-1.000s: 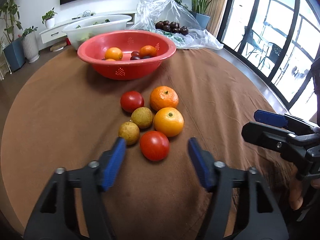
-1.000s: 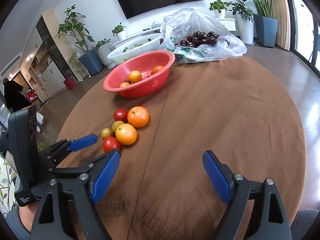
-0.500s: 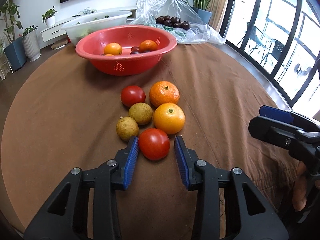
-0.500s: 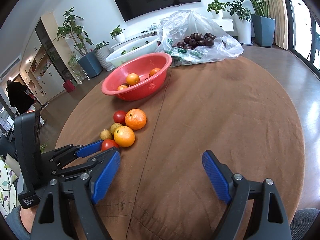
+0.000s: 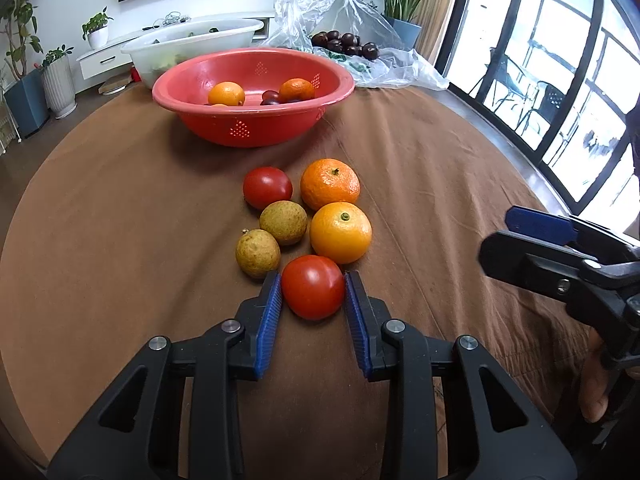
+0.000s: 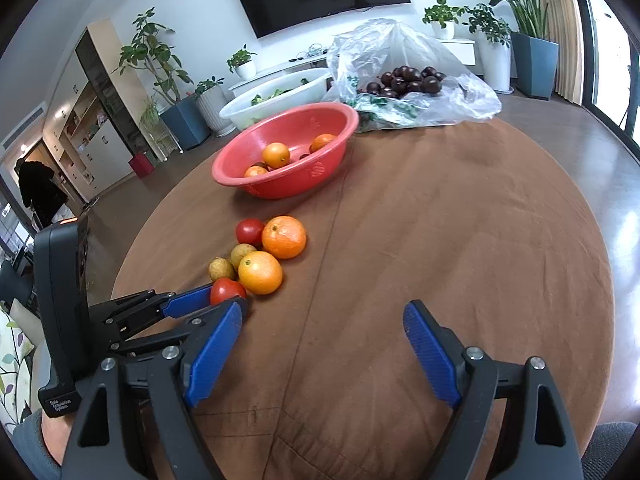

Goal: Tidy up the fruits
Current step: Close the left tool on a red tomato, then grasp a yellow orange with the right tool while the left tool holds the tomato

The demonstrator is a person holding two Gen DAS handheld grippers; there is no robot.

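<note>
- Left wrist view: left gripper (image 5: pixel 312 295) just closed, blue pads pressed on either side of the near tomato (image 5: pixel 312 287) on the brown tablecloth (image 5: pixel 120 240); two oranges, two brownish fruits and another tomato clustered just beyond, red bowl (image 5: pixel 253 96) farther ahead.
- Right wrist view: right gripper (image 6: pixel 322 322) held wide over bare cloth, nothing between; near tomato (image 6: pixel 227 290) off to its left, clamped by the left gripper (image 6: pixel 216 300).

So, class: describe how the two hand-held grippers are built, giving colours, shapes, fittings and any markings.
Both grippers are black plastic clamps with triangular cut-outs and silver pivot bolts. Each finger ends in a ribbed blue pad. The left gripper shows this from its own camera; the right gripper matches. Seen from the right, the left one has a black boxy body with small white lettering low down. A grey sleeve shows at the left wrist.
</note>
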